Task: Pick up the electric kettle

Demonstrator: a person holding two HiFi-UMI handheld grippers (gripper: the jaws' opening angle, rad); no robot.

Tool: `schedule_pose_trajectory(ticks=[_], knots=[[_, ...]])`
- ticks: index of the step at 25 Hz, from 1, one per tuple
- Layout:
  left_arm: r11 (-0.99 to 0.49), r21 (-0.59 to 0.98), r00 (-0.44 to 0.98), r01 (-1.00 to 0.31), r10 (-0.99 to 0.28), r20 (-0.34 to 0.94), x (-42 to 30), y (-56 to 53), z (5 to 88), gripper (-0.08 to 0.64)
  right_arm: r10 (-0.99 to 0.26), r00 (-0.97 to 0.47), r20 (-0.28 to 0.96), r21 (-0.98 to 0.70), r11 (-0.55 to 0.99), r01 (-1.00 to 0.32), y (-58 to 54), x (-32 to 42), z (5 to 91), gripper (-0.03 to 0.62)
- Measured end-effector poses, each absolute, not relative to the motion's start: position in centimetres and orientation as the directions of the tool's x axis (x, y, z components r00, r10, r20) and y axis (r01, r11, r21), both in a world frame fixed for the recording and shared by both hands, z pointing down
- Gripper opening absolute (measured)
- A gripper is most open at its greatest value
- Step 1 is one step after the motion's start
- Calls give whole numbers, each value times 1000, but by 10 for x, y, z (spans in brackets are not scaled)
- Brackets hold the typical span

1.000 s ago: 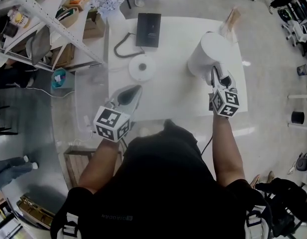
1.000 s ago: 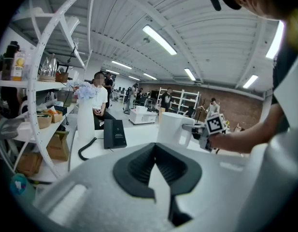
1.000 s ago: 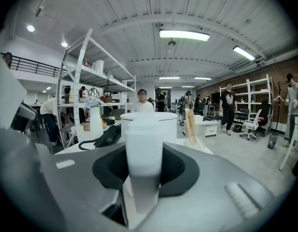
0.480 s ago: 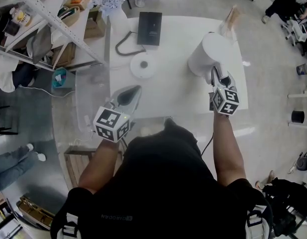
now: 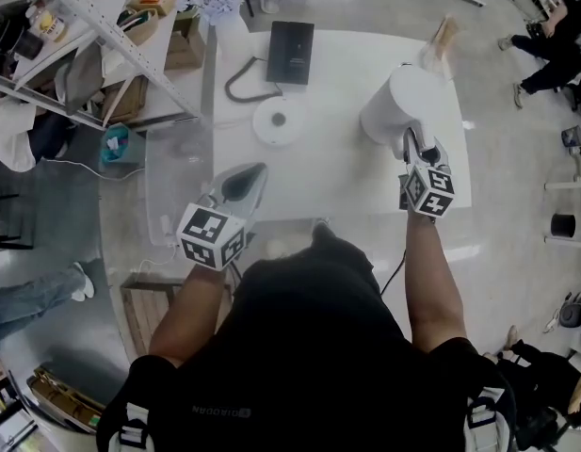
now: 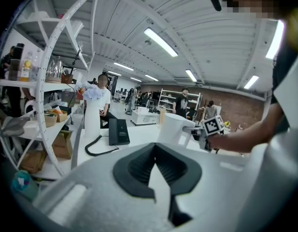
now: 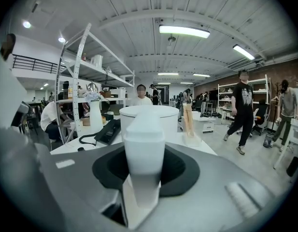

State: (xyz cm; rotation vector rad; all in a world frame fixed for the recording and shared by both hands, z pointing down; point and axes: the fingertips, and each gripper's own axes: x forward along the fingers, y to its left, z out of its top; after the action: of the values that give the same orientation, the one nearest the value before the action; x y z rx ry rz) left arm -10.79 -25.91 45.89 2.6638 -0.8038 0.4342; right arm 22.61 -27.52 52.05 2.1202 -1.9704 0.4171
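1. So, nearest me and well to the left of the electric kettle (image 5: pixel 401 100), my left gripper (image 5: pixel 257 170) hangs over the near edge of the white table (image 5: pixel 337 182). Its jaws are drawn together at the tips with nothing between them, and it has no part in the job.
2. Just on the near side of the kettle, my right gripper (image 5: pixel 412 141) has its jaws closed on the upright white handle (image 7: pixel 144 144), which fills the gap between the pads.
3. The kettle stands upright on the table, near its right edge. I see no gap under it, so I judge it not yet lifted.
4. Left of the kettle, well apart, lies its round power base (image 5: pixel 276 121). Beyond that, on the far side of the table, sits a black desk telephone (image 5: pixel 292 53).
5. By my reckoning the reach and the grip are done, and what is left is the lift itself.
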Motion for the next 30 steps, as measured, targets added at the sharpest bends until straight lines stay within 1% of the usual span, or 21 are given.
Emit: schedule_pose_trajectory(ticks=[2,5,7,17,20,23,24,28,30], knots=[[-788,216,795,-576,-479,372,-110,-258,459,3,-930,75,360,-30,-92,-995,-276,227,523,141],[-789,215,796,-576,-482,366,-112,-257,457,3,-921,84,380,-32,-104,-994,-274,225,526,192],[-790,215,798,-574,-481,362,-114,-254,456,3,-917,91,388,-28,-111,-993,-269,223,528,202],[-788,219,801,-575,-487,348,-130,-239,452,3,-904,141,404,-29,-167,-986,-224,220,528,202],[-790,219,803,-572,-485,347,-134,-232,452,3,-902,133,411,-39,-163,-986,-207,211,529,185],[-793,222,807,-567,-479,346,-137,-225,452,2,-913,95,397,-59,-129,-990,-196,190,520,133],[-793,224,807,-566,-479,345,-138,-223,452,3,-918,76,390,-65,-110,-992,-194,181,515,116],[-792,230,809,-566,-479,341,-140,-216,451,2,-931,-29,363,-115,-14,-993,-193,138,497,13],[-791,231,809,-567,-480,339,-142,-212,451,3,-930,-101,353,-159,47,-986,-194,111,491,6]])
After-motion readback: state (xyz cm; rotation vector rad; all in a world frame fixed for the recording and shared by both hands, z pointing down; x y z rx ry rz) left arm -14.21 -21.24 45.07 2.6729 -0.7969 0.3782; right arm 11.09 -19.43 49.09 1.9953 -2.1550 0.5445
